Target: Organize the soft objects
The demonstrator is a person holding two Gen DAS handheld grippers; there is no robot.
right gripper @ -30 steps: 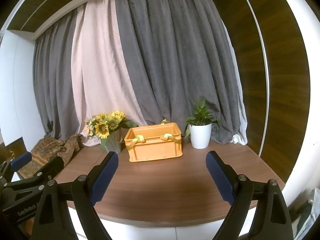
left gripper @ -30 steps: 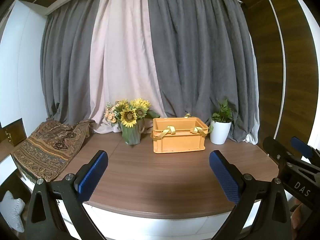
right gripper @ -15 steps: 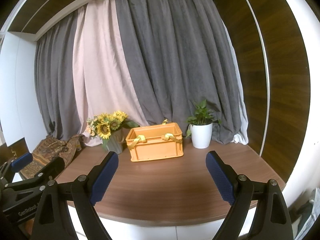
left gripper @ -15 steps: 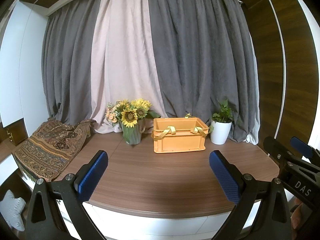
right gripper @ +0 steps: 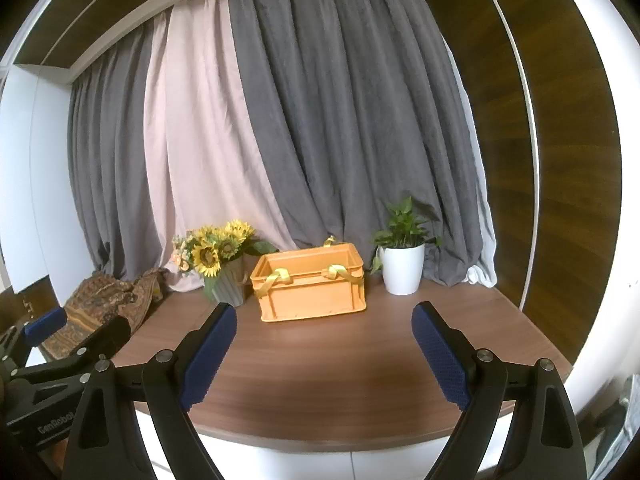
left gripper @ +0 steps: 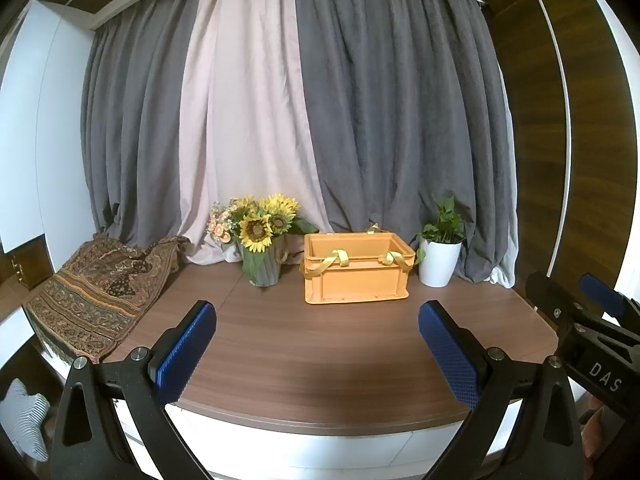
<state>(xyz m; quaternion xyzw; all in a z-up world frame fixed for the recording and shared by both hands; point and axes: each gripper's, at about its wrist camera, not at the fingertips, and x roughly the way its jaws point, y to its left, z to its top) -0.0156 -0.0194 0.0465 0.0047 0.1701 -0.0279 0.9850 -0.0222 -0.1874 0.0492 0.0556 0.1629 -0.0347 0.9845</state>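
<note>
An orange plastic crate (left gripper: 356, 268) (right gripper: 310, 282) with yellow strap handles stands at the back of the brown table (left gripper: 312, 344). A patterned brown cloth (left gripper: 100, 288) (right gripper: 108, 300) lies draped over the table's left end. My left gripper (left gripper: 318, 320) hovers above the table's near edge, open, with nothing between its blue pads. My right gripper (right gripper: 324, 320) hangs beside it on the right, equally open and empty. Each gripper shows at the edge of the other's view.
A vase of sunflowers (left gripper: 262, 244) (right gripper: 218, 264) stands left of the crate and a white potted plant (left gripper: 440, 256) (right gripper: 402, 260) right of it. Grey and pink curtains hang behind. A striped star-shaped cushion (left gripper: 26, 420) lies low beyond the table's left end.
</note>
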